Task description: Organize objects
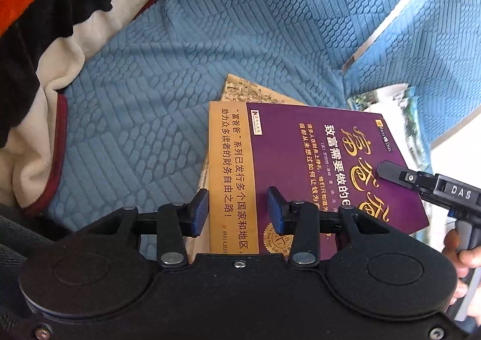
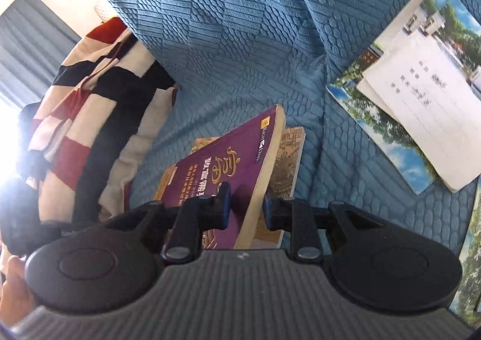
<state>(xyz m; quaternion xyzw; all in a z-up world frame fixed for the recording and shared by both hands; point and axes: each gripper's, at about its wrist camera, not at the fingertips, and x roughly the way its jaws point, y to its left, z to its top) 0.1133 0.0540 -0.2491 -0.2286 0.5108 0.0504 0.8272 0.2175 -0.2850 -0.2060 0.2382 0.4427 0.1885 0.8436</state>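
Note:
A purple book [image 1: 315,165] with gold lettering and an orange band lies tilted over a tan patterned book [image 1: 240,89] on the blue quilted sofa cover [image 1: 150,99]. My left gripper [image 1: 237,212] hovers over the orange band, its blue pads apart and not pressing on anything. In the right wrist view my right gripper [image 2: 247,207] is shut on the purple book [image 2: 228,165], one pad on the cover and the other under the page edge. The tan book [image 2: 290,153] shows beneath it. One of the right gripper's fingers [image 1: 390,171] rests on the cover's right side.
A red, black and cream striped blanket [image 1: 45,69] is heaped at the left of the seat. Several photo-covered booklets and a white notebook [image 2: 415,93] lie to the right. The sofa back [image 2: 210,9] rises behind. A person's hand [image 1: 463,258] holds the right gripper's handle.

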